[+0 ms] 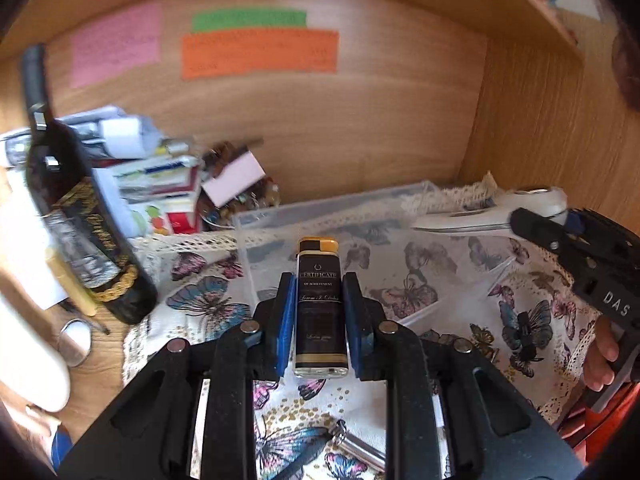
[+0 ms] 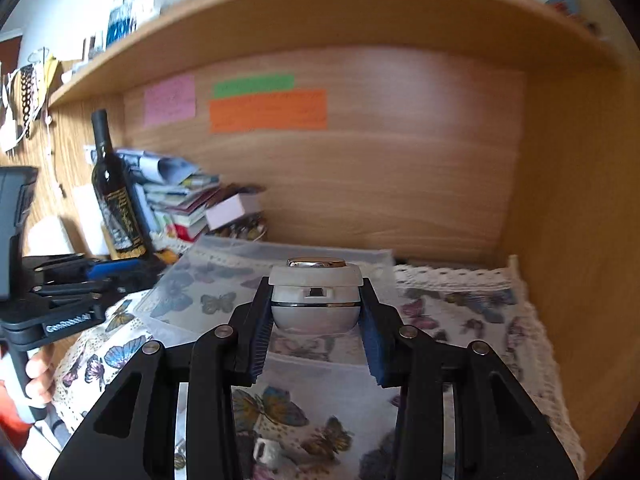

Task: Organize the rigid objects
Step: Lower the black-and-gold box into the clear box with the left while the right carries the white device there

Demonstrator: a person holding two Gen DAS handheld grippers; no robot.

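**Carrying two items toward the bin**

Held over the butterfly cloth [image 1: 420,288]: a lighter [image 1: 319,304] is clamped in the left tool [image 1: 319,312], a white rounded gadget [image 2: 316,300] in the right tool [image 2: 316,320]. The clear bin [image 1: 360,220] looks empty; nothing is yet placed. Small metal pieces are left on the cloth. Desk clutter is untouched.

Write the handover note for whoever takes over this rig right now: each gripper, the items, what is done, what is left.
Left gripper: shut on the dark lighter, held above the butterfly cloth.
Right gripper: shut on the white round device.
Clear plastic bin: sits on the cloth ahead of both grippers; nothing visible inside.
Done: both items picked up.
Left: probably place both in the bin.
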